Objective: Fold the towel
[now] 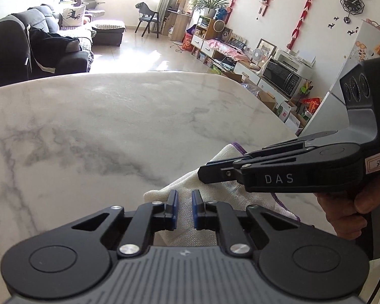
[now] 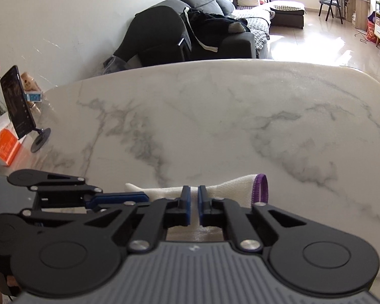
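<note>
A white towel (image 1: 229, 191) with purple edging lies bunched near the front edge of the marble table (image 1: 101, 126). My left gripper (image 1: 184, 197) has its blue pads close together with a fold of the cloth pinched between them. My right gripper (image 1: 203, 174) comes in from the right, its tips shut on the towel just beyond the left one. In the right wrist view the right gripper (image 2: 194, 195) has a raised ridge of towel (image 2: 235, 185) between its nearly touching jaws. A purple hanging loop (image 2: 262, 187) sticks up at the towel's right end. The left gripper (image 2: 145, 198) reaches in from the left onto the towel's left end.
A phone on a stand (image 2: 17, 101) and an orange box (image 2: 6, 149) sit at the table's left edge (image 2: 63, 88). A person's hand (image 1: 347, 210) grips the right gripper's handle. Beyond the table are a dark sofa (image 2: 202, 25) and shelves (image 1: 215, 38).
</note>
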